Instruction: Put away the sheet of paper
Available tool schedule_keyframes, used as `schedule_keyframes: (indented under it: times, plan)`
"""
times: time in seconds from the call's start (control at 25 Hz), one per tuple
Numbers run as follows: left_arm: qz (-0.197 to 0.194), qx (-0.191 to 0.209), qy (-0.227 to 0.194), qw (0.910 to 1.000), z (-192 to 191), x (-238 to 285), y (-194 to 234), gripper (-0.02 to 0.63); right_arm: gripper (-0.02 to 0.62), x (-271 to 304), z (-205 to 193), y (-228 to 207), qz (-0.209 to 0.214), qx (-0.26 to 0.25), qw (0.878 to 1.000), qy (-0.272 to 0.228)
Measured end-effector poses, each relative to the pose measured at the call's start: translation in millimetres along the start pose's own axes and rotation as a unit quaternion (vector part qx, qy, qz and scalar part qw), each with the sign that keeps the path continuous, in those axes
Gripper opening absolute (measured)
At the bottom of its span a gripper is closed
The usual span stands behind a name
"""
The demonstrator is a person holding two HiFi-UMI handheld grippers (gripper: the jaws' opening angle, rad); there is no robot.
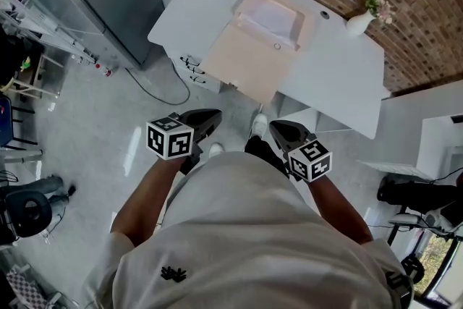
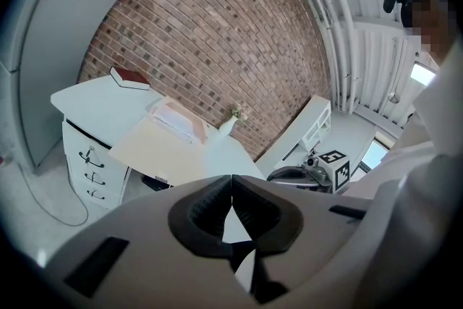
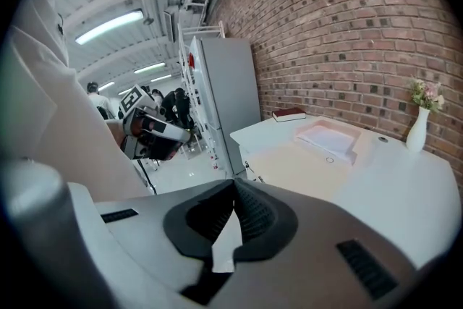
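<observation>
Two claws closed, empty: left claw (image 1: 214, 116), right claw (image 1: 276, 127) | sheet (image 1: 249, 58) well ahead, long axis pointing away | I judge right claw nearer.

Head view steeply down; both gripper views low, toward the shared desk (image 1: 340, 83).

Left hand-held gripper (image 1: 211, 116) and right hand-held gripper (image 1: 278, 128) have jaws together.

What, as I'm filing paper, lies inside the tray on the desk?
Inside the pink tray lies white paper. The tray's bottom and anything beneath that paper are covered.
</observation>
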State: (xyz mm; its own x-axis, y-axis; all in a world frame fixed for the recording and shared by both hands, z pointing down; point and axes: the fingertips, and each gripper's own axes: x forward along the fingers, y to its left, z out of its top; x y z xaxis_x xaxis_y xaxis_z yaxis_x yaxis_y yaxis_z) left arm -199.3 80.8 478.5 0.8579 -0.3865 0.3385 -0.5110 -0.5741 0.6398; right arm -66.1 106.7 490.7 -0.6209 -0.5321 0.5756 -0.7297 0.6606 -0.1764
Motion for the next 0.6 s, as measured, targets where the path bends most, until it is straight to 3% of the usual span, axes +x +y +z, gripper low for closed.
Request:
schedule_keyframes:
  times: [0.6]
  plan:
    - [0.016, -0.012, -0.014, 0.9997, 14, 6, 17, 0.025, 0.028, 25, 16, -29, 0.016, -0.023, 0.999, 0.017]
